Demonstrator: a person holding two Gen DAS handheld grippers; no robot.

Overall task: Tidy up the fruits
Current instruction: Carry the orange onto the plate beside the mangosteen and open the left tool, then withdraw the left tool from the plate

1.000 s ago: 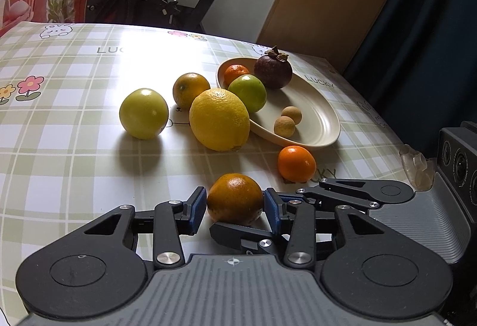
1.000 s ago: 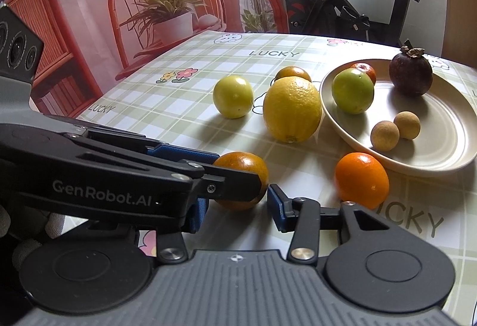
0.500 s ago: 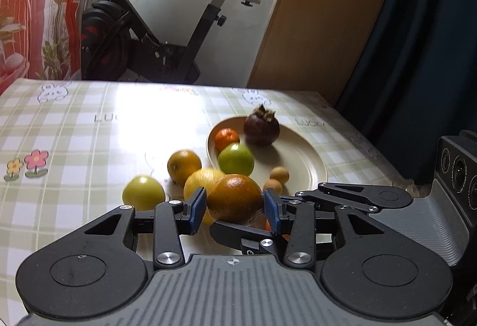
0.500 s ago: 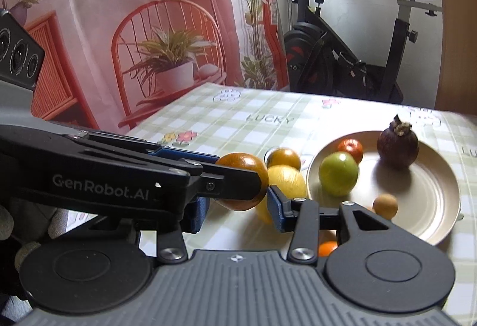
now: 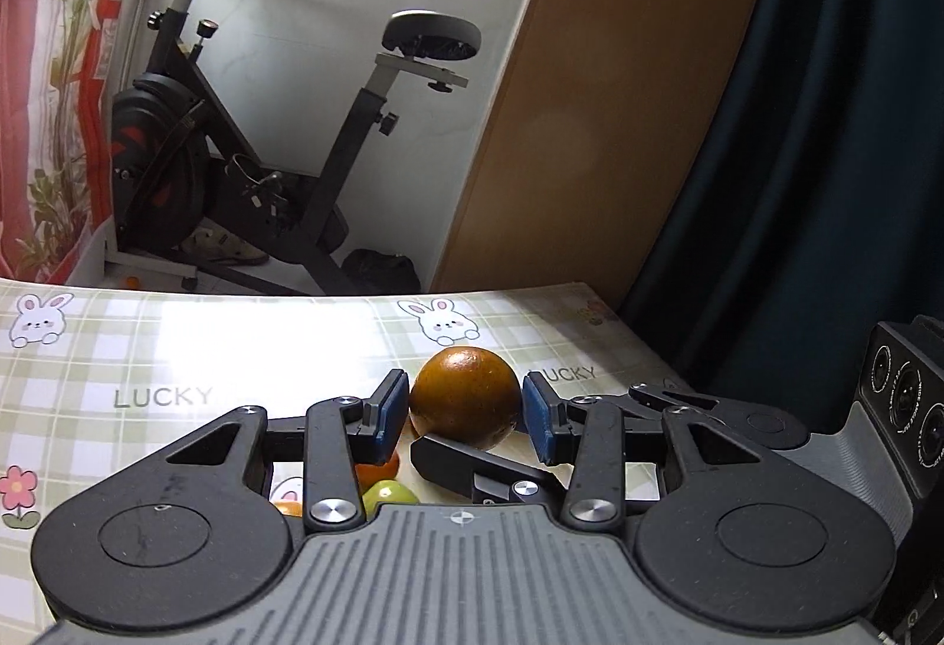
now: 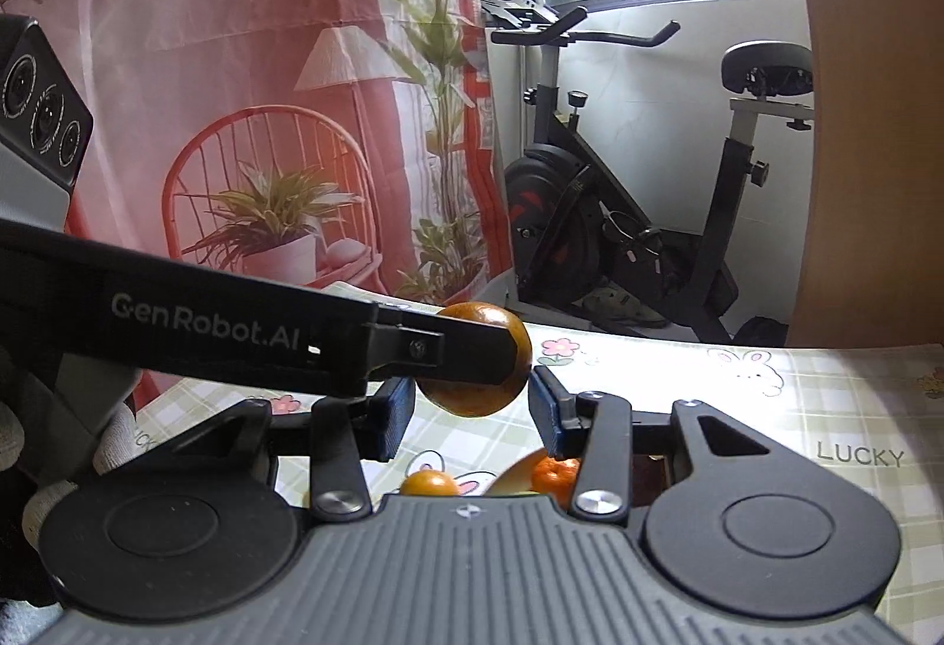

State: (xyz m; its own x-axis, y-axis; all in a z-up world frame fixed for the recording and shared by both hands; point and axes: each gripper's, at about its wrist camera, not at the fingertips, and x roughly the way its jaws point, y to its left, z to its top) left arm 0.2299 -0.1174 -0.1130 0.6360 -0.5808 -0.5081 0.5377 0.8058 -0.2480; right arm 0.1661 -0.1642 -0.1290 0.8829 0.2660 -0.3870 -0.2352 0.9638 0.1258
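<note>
Since the earlier frames both grippers have risen well above the tabletop [image 5: 177, 350], so the exercise bike [image 5: 248, 131] now fills the background and most of the fruit has dropped out of sight. The left gripper [image 5: 465, 415] has its blue fingers [image 5: 390, 412] clamped on a dark orange [image 5: 465, 397], held in the air; the fruit is round, with no clear long axis. The right gripper [image 6: 472, 412] sits just behind it with its fingers apart, the orange [image 6: 478, 367] showing between them without evident contact. Below, a small orange [image 6: 429, 483] and a green fruit [image 5: 389, 494] peek out.
</note>
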